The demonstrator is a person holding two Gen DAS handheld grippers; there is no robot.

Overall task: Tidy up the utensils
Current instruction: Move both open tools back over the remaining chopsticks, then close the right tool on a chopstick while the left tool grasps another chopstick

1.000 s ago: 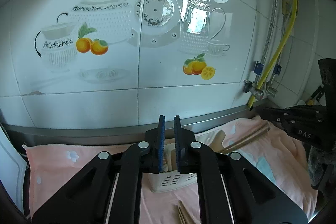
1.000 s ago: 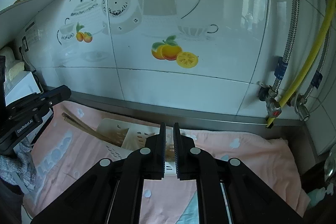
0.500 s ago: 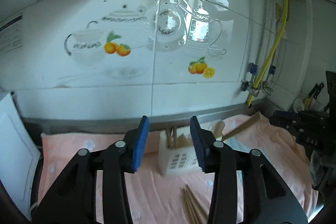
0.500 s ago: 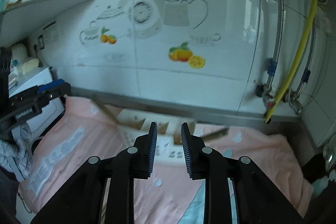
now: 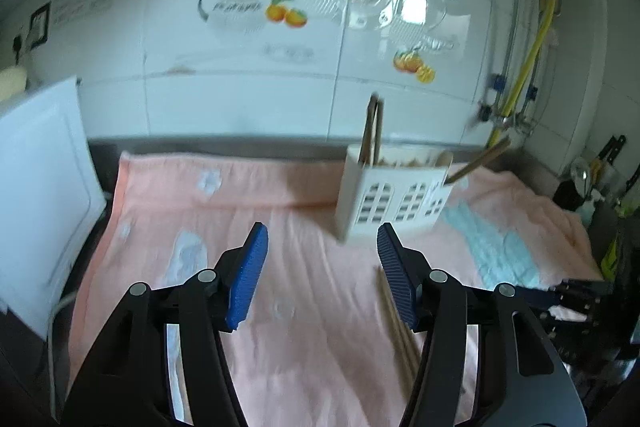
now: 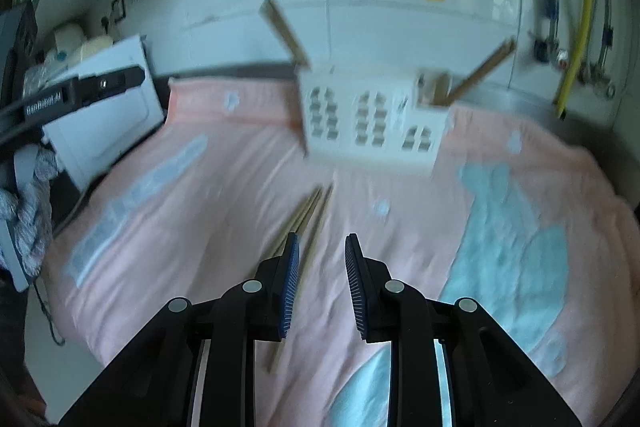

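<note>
A white utensil holder (image 5: 394, 197) with window-shaped cutouts stands on the pink towel, also in the right wrist view (image 6: 370, 123). Wooden chopsticks stick up from its left end (image 6: 284, 29) and lean out of its right end (image 6: 484, 67). Several loose chopsticks (image 6: 304, 223) lie on the towel in front of it, also in the left wrist view (image 5: 396, 323). My left gripper (image 5: 320, 267) is open wide and empty, short of the holder. My right gripper (image 6: 320, 279) is open and empty, just right of the loose chopsticks.
A pink towel (image 5: 288, 307) with pale blue patches covers the counter. A white appliance (image 5: 36, 187) stands at the left. A tiled wall (image 5: 320, 47) rises behind. A yellow hose and metal pipes (image 5: 532, 59) stand at the back right. The left gripper's body (image 6: 72, 95) shows at the right view's left.
Both grippers opened from shut and pulled back from the holder. The holder now shows whole, with chopsticks standing in it, and the loose chopsticks have come into view.
</note>
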